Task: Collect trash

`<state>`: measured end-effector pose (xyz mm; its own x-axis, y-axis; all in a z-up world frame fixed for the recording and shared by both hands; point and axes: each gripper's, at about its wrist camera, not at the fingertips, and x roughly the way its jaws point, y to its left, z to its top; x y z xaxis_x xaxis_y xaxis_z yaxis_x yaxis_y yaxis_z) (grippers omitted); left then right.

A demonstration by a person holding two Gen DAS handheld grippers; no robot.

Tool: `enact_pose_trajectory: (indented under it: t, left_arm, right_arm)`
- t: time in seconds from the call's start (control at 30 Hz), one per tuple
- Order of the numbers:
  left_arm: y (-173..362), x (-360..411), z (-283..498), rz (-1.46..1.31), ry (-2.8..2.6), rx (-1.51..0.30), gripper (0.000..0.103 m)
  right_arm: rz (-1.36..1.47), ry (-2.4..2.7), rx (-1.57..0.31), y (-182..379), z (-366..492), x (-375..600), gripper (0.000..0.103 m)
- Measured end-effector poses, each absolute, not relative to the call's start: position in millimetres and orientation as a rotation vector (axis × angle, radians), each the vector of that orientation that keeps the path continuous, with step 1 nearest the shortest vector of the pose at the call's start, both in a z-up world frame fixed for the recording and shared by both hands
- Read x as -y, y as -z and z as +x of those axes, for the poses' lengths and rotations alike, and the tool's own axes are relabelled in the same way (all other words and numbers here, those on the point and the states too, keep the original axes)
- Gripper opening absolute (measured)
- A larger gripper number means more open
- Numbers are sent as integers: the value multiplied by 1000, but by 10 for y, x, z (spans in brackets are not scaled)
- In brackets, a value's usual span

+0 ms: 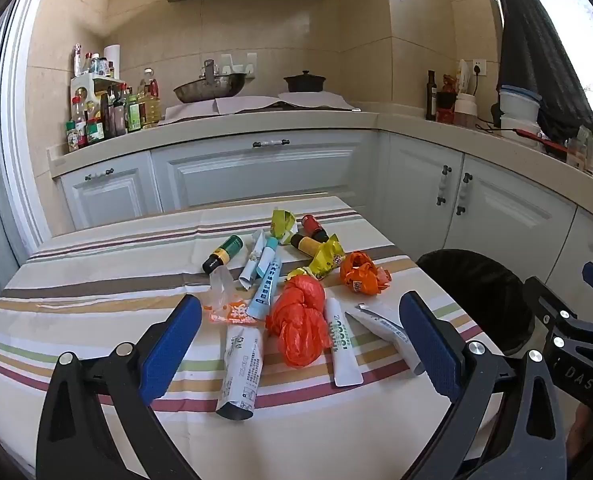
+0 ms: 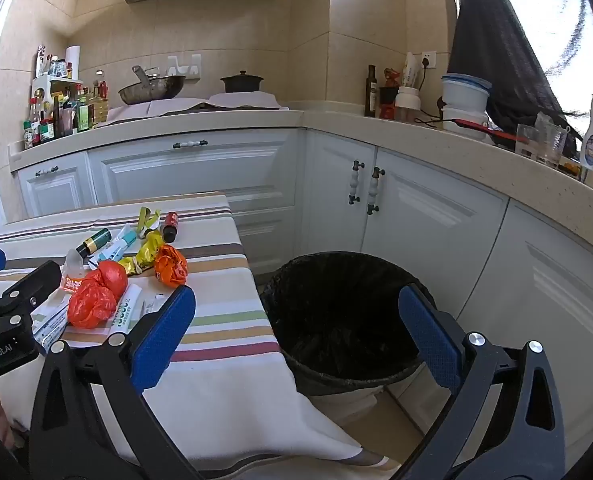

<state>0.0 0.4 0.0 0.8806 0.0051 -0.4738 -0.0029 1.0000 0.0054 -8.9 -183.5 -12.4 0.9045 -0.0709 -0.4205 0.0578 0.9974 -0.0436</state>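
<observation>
Left gripper [image 1: 296, 340], black frame with blue ribbed pads: fingers spread wide, nothing between the pads, hovering above the near half of the striped cloth-covered table [image 1: 96, 300]. Bare cloth lies at the near edge and along the table's left side.

Right gripper [image 2: 296, 340], same build: fingers spread wide, empty. Its left finger [image 2: 164, 336] is over the table's right edge; its right finger is over the round bin lined with a black plastic bag [image 2: 336, 300], which stands on the floor just beside that edge, its mouth open.

Trash, all on the cloth, none touching a pad. Ahead of the left gripper's gap: crumpled red-orange plastic bag [image 1: 298, 320], flanked by a flattened grey-white tube [image 1: 242, 368] and a white squeezed tube with green print [image 1: 342, 344]. A further flat white tube [image 1: 384, 328] lies near the right pad. Beyond: orange foil wrapper, balled [image 1: 362, 274]; yellow foil wrappers [image 1: 326, 258]; small dark glass bottle with green label [image 1: 222, 254]; a red-capped bottle [image 1: 314, 226] farthest.

White cabinet fronts [image 2: 416, 208] and a beige counter close off the room behind the table and bin.
</observation>
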Motion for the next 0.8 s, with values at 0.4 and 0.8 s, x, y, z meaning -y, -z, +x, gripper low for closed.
enact_pose_trajectory:
  t: [0.4, 0.8]
  left_arm:
    - [-45, -14, -61, 28, -9, -479, 96]
    - [-33, -30, -51, 24, -12, -488, 96]
  right_arm:
    - [-30, 67, -433, 95, -152, 1842, 99]
    - [-28, 67, -441, 102, -97, 1883, 99]
